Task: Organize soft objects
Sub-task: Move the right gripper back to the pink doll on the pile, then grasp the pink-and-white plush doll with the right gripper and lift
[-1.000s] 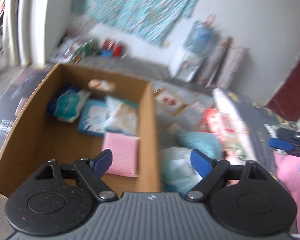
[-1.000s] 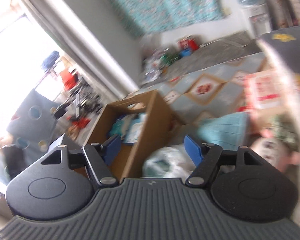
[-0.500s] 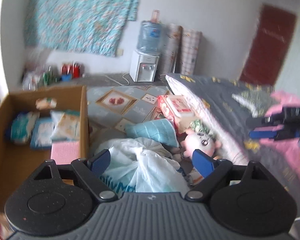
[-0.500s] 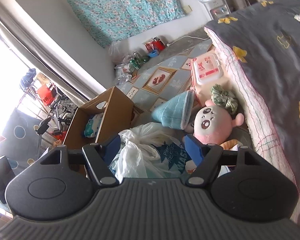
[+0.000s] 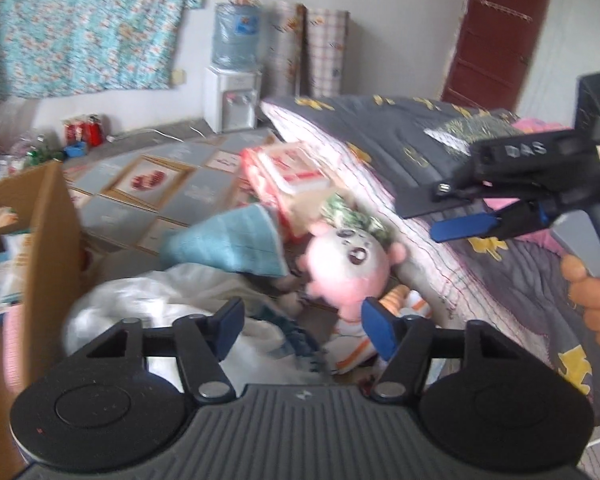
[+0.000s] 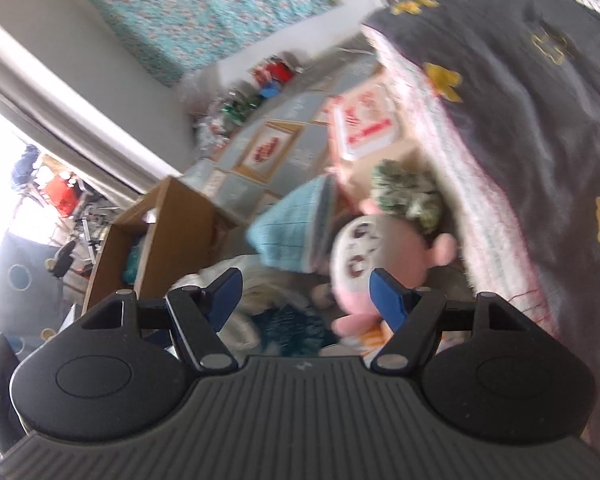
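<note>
A pink plush doll [image 5: 346, 264] [image 6: 376, 256] with green hair lies on the floor against the bed. A folded blue towel [image 5: 228, 248] [image 6: 296, 232] leans beside it, above a crumpled white plastic bag [image 5: 140, 300] [image 6: 228, 280]. My left gripper [image 5: 302, 328] hovers over the bag and the doll's body; its jaws are closing with nothing pressed between them. My right gripper [image 6: 305, 296] is open just above the doll, its right finger near the doll's head. One of my right gripper's fingers [image 5: 466, 227] shows over the bed in the left wrist view.
A cardboard box [image 5: 48, 240] [image 6: 172, 224] holding soft packs stands left of the pile. A red-and-white pack [image 5: 288, 172] [image 6: 364, 124] leans on the bed's grey quilt [image 5: 400, 140] [image 6: 520, 80]. A hand [image 5: 596, 292] holds the right gripper. A water dispenser [image 5: 234, 96] stands by the wall.
The left view has swung right from the box to the pile by the bed, and its jaws have narrowed. The right gripper has dropped closer to the doll and towel.
</note>
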